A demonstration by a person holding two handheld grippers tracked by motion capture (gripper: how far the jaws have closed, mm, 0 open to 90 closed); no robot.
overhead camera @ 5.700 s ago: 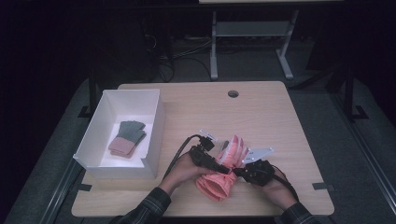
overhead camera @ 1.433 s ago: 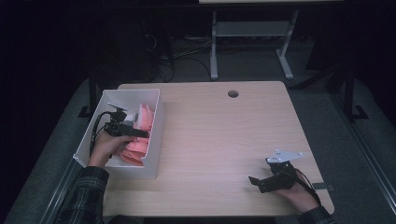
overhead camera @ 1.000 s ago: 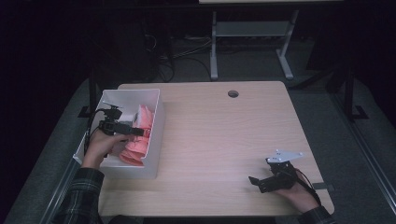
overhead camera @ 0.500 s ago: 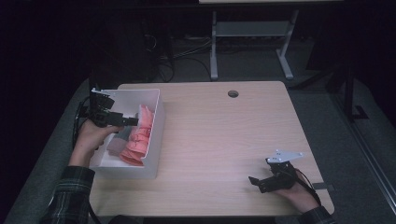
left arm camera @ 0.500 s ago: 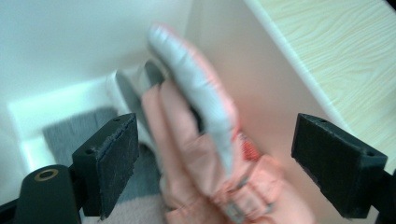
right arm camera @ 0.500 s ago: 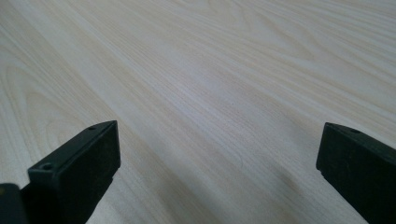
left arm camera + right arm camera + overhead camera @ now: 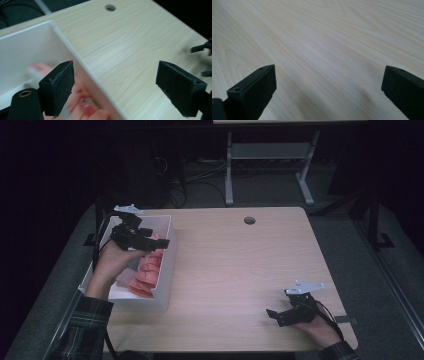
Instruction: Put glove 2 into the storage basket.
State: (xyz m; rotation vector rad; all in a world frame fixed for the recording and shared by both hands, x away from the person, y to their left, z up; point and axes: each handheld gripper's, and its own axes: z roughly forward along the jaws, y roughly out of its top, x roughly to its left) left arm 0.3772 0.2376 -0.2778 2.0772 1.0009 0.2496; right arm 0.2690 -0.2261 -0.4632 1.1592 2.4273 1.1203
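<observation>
— Pink cloth (image 7: 145, 272): where is it?
— Inside the white bin (image 7: 167, 262) at the table's (image 7: 240, 270) left edge, against the right wall, beside a smaller folded piece.
— And the left gripper (image 7: 150, 240)?
— Raised above the bin, jaws spread wide, nothing between them; they straddle the bin's wall.
— The right gripper (image 7: 274, 315)?
— Low at the table's near right corner, jaws wide apart, empty over bare wood.

A pale wooden table (image 7: 240, 270) stood on grey carpet (image 7: 380, 285); a metal stand (image 7: 267, 165) and cables (image 7: 182, 190) lay in darkness behind.
</observation>
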